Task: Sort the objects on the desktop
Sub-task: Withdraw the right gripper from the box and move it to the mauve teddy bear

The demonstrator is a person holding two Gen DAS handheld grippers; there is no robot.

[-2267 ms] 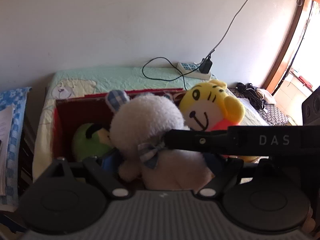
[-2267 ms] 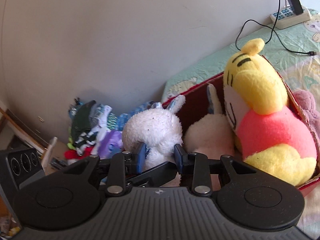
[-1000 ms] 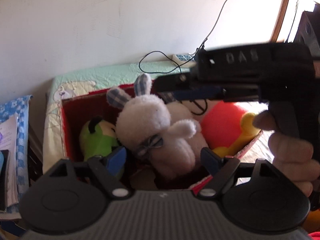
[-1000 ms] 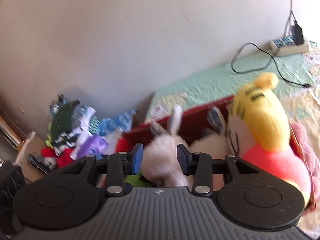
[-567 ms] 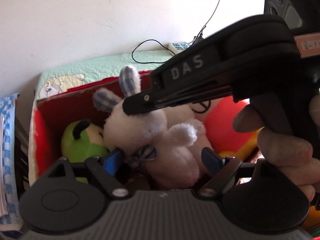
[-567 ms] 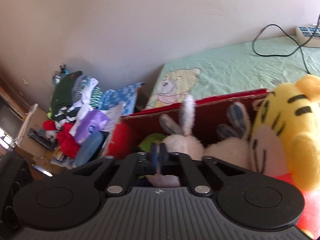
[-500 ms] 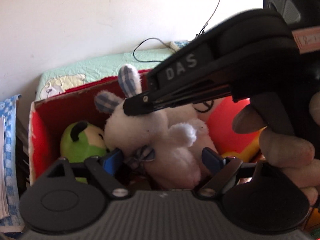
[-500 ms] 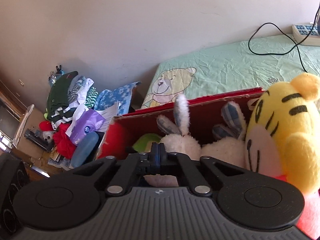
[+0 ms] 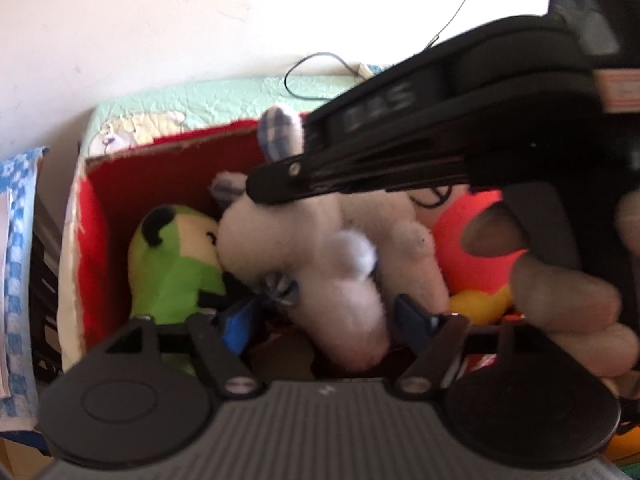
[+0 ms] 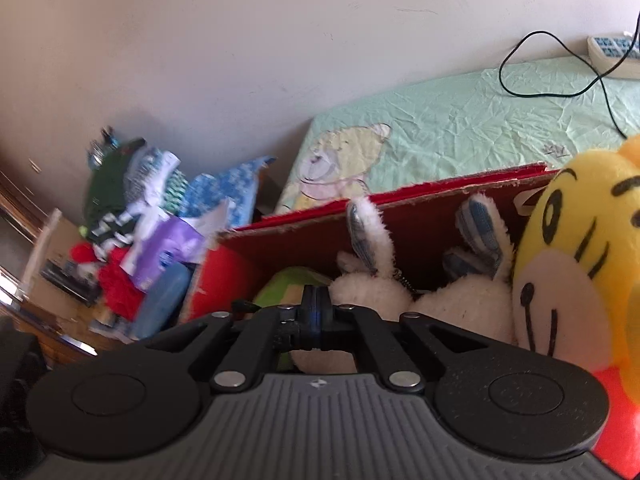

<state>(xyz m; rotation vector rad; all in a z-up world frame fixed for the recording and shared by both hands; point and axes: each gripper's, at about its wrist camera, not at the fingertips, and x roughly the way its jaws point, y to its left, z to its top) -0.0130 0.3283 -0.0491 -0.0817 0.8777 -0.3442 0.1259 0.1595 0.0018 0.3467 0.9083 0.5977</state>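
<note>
The right gripper (image 10: 316,314) has clenched empty since a second ago, leaving the fluffy white plush rabbit (image 9: 320,256) inside the red cardboard box (image 9: 90,216), between the left gripper (image 9: 324,316)'s released fingers, so this toy looks sorted.

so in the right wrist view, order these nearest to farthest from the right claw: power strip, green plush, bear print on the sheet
1. green plush, just behind the right claw, in the box
2. bear print, beyond the box
3. power strip, far right by the wall

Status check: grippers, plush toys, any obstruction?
Left gripper open at the white rabbit. Right gripper shut, empty. Toys in red box. No obstruction.
</note>
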